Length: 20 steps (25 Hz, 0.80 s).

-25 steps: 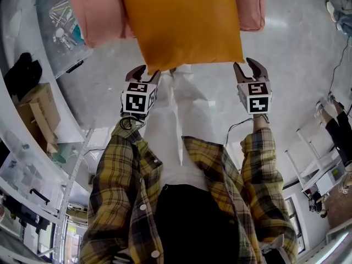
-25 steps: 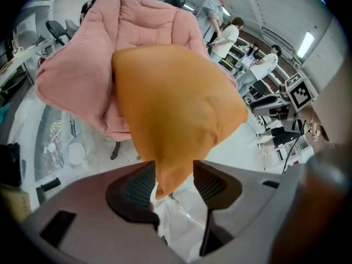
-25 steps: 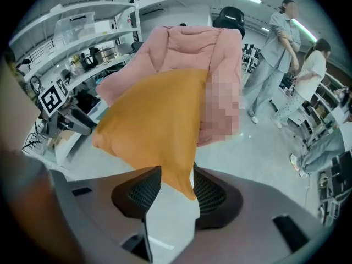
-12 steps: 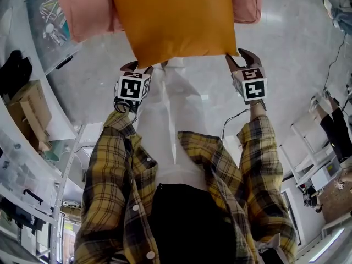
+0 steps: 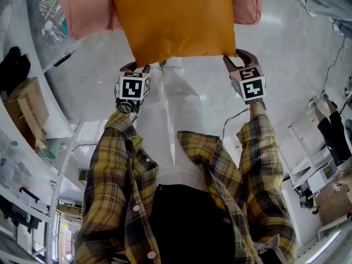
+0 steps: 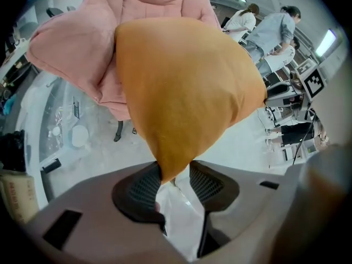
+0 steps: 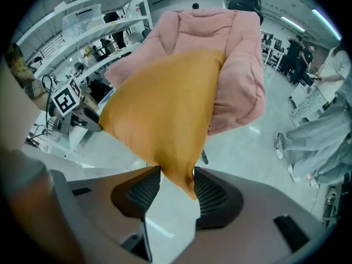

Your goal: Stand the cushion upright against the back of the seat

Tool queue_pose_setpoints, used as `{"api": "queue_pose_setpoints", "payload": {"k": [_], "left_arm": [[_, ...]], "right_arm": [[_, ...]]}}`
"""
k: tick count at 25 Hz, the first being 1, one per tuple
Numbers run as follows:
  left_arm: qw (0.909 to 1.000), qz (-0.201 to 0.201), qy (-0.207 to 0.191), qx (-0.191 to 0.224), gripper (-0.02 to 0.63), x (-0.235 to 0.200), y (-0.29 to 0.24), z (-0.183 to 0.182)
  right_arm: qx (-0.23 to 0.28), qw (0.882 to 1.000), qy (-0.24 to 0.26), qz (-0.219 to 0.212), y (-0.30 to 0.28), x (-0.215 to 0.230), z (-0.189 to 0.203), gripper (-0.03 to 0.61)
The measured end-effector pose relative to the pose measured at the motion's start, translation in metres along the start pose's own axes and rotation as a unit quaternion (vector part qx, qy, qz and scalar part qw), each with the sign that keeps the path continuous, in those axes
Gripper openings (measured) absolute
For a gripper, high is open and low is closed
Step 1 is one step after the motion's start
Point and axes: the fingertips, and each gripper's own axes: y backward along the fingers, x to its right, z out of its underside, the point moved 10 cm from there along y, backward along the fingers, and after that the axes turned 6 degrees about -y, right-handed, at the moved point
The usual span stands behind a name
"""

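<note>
Yellow-plaid sleeves, left (image 5: 113,164) and right (image 5: 258,147), reach forward side by side. Each hand-held tool points steeply down at the near edge of the cushion (image 5: 176,21) (image 6: 187,92) (image 7: 159,114), marker cubes turned up to the head camera. The cushion is orange, plump and smooth-skinned, with pointed corners. It rests on the pink padded chair (image 5: 88,10) (image 7: 236,65), its near edge overhanging the seat above the grey floor (image 5: 286,59), and it is not yet upright against the backrest. On the left gripper (image 5: 135,66) (image 6: 175,175) the jaws have just been closing. The near-left corner sits between them and both mesh pads (image 6: 144,186) touch the fabric tip in a narrow pinch. On the right gripper (image 5: 236,57) (image 7: 177,183) the jaws have just been opening and stand spread wide. The near-right corner hangs between the pads, fabric brushing their tips, with no squeeze evident.
</note>
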Motion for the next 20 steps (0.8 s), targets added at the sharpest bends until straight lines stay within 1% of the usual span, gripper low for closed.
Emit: {"api": "queue_pose_setpoints", "payload": {"k": [4,8,9,12,13,17,20], "left_arm": [[1.0000,-0.004,0.004,-0.003,0.163,0.000,-0.001,0.000],[0.9999,-0.008,0.008,0.000,0.139,-0.001,-0.001,0.000],[0.9999,-0.008,0.009,0.001,0.126,-0.001,-0.001,-0.001],[0.9999,-0.007,0.006,0.007,0.088,0.000,0.001,-0.004],[0.9999,-0.006,0.004,0.009,0.077,0.001,0.002,-0.005],[0.9998,-0.003,0.000,0.019,0.044,0.001,0.008,-0.008],[0.9997,-0.002,-0.002,0.026,0.035,0.000,0.013,-0.009]], "right_arm": [[-0.022,1.000,0.017,0.004,-0.006,0.000,0.008,0.181],[-0.018,0.999,0.022,0.028,-0.013,0.002,0.011,0.176],[-0.015,0.999,0.028,0.031,-0.013,0.001,0.010,0.159],[-0.006,0.998,0.046,0.043,-0.012,-0.002,0.007,0.060],[-0.002,0.998,0.046,0.045,-0.011,-0.003,0.006,0.044],[0.018,0.999,0.016,0.035,-0.007,-0.006,0.003,0.026],[0.026,0.999,0.007,0.031,-0.004,-0.008,0.000,0.024]]}}
